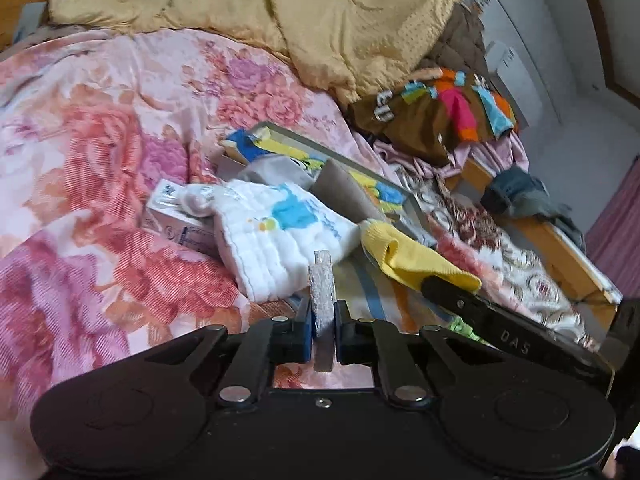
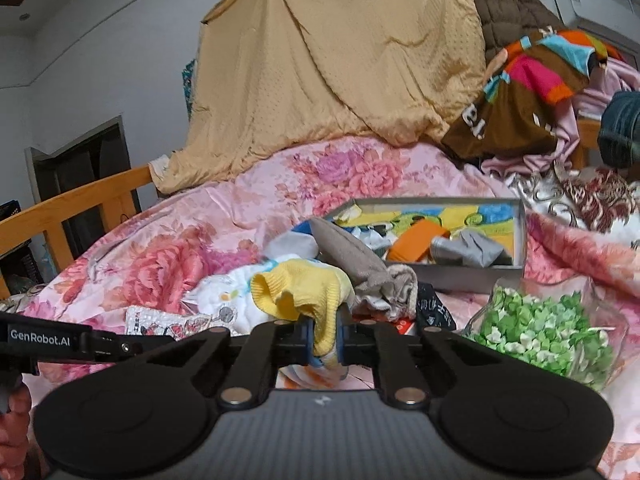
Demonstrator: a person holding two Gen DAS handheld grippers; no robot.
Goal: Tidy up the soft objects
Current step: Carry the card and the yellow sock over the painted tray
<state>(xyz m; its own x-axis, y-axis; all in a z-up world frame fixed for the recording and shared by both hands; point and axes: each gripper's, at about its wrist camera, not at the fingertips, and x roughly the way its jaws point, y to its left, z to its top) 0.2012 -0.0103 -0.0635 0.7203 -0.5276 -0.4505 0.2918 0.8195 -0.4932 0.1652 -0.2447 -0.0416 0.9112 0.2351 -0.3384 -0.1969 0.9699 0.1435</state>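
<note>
The yellow sock (image 2: 304, 292) was found clamped between the right gripper (image 2: 325, 340) fingers, short of the box (image 2: 520, 236). The left gripper (image 1: 323, 320) was closed on a grey strip (image 1: 322, 292). Slippage from the shallow grip was judged possible.

Bare pink floral quilt (image 2: 168, 256) leftward; socks, grey box (image 2: 472, 270), green paper-star bag (image 2: 540, 328) crowding right.

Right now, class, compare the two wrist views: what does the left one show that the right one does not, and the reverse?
Only the left view: the left tool shut on a thin silvery-grey strip, and a small white carton.

Only the right view: a clear bag of green paper bits, a wooden bed rail and a dark doorway.

Both: the yellow knitted cloth held by the right tool, the shallow grey box, the floral pink quilt.
</note>
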